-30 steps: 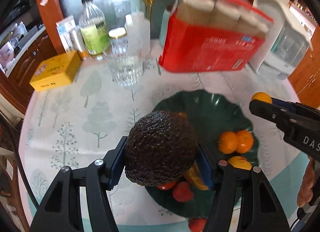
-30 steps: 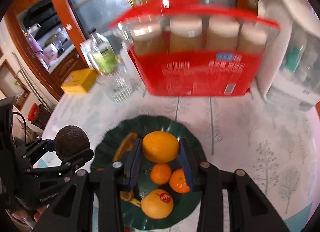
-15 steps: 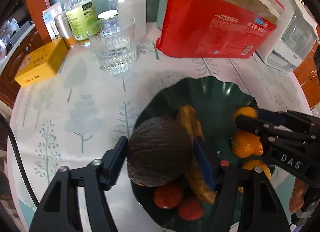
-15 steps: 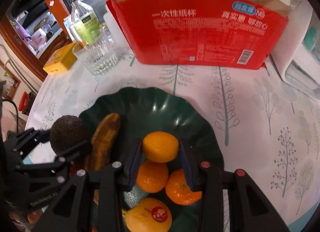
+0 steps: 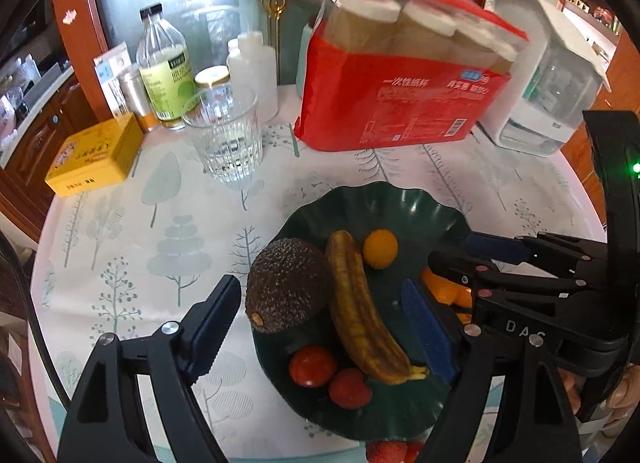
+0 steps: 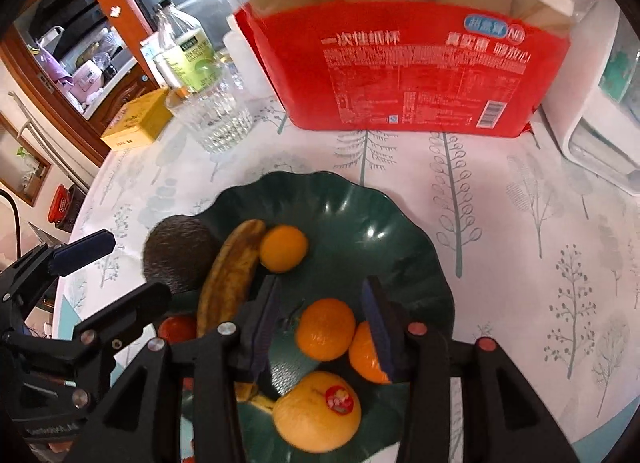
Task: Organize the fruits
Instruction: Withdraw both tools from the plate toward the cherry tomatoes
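Note:
A dark green wavy plate [image 5: 380, 203] [image 6: 360, 215] holds the fruit. The brown avocado [image 5: 286, 285] [image 6: 180, 253] rests on its left rim beside a spotted banana [image 5: 360, 311] [image 6: 228, 283]. My left gripper [image 5: 320, 327] [image 6: 124, 273] straddles both; its jaws are opening and touch neither. A small orange [image 5: 380, 248] [image 6: 283, 248] lies free against the banana's far end. My right gripper [image 6: 322, 325] [image 5: 468, 257] hangs over two mandarins [image 6: 326, 329], jaws opening, pads not pressing. A stickered orange [image 6: 316, 411], a tomato [image 5: 312, 366] and a red fruit [image 5: 350, 387] sit near the front.
A red pack of paper cups [image 5: 400, 103] stands just behind the plate, with a white dispenser [image 5: 548, 75] to its right. To the left are a glass [image 5: 228, 143], a bottle [image 5: 166, 79] and a yellow box [image 5: 96, 159]. Red fruits [image 5: 390, 451] lie by the table's front edge.
The left gripper lowered the avocado onto the plate's left rim and opened off it. The right gripper lowered the small orange, which now lies free beside the banana, and its jaws widened.

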A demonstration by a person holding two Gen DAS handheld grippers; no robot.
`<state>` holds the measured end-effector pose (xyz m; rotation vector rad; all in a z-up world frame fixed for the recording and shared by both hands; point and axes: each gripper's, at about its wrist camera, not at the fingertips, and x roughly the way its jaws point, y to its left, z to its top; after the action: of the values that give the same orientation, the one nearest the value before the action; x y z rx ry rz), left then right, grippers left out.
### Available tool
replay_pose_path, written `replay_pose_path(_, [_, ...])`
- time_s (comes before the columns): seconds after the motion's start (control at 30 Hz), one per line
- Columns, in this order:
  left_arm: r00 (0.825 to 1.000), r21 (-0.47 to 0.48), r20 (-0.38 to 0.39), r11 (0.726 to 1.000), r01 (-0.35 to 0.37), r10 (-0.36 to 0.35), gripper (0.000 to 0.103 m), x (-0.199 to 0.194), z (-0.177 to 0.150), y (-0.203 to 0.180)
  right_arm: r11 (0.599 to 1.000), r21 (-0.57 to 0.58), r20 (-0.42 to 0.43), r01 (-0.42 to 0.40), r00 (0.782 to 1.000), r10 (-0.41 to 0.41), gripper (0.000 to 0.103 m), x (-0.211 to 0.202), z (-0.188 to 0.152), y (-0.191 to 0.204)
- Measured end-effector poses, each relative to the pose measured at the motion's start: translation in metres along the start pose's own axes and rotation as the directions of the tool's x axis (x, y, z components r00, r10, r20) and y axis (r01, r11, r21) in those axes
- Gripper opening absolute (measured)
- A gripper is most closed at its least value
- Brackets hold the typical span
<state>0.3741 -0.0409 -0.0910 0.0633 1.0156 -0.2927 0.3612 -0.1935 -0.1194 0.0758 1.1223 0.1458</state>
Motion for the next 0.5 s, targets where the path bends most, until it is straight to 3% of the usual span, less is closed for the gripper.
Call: replay_pose_path(0.5, [0.998,-0.043,0.067,0.999,-0.016,0.019,0.085,-0.091,-0.036,0.001,1.0,-0.019,0.108,-0.016,0.994,0.018,0.043,-0.09,-0.032,0.014])
